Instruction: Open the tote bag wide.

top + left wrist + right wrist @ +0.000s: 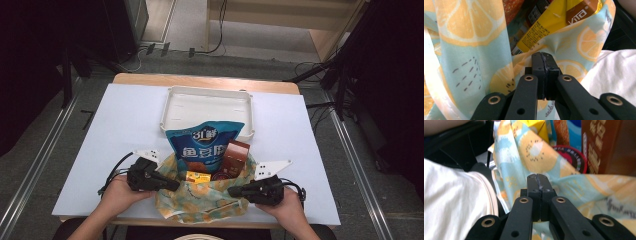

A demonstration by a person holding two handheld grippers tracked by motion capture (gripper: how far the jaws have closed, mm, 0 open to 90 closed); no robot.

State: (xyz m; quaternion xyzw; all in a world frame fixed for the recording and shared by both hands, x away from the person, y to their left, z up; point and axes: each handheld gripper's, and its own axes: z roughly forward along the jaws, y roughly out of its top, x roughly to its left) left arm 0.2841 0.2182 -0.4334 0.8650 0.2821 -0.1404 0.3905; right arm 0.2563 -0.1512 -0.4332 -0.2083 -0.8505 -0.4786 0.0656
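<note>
You hold the cloth bag (pixel 200 202) at the near edge of the table (pixel 125 120), at about 6 o'clock in the high view, one gripper on each side of its mouth. Your left gripper (pixel 176 185) sits at the bag's 9 o'clock rim and your right gripper (pixel 231 191) at its 3 o'clock rim, both pointing inward toward each other.

In the left gripper view your left gripper (pixel 544 58) has its jaws pressed flat together, with the lemon-print fabric (pixel 469 50) bunched right at the tips; whether a fold is actually pinched between the pads is hard to tell. Just beyond, at 12 o'clock, lies the yellow drink carton (pixel 544 27) inside the bag.

In the right gripper view your right gripper (pixel 539 178) is likewise fully closed, tips against the cloth. At 1 o'clock from it sits a red-rimmed round lid (pixel 574 157), and at 2 o'clock a brown box (pixel 606 145).

From above, a blue snack pouch (pixel 204 145) stands up out of the bag at 12 o'clock, leaning over the near rim of the white tray (pixel 172 100), which lies farther back on the table.
</note>
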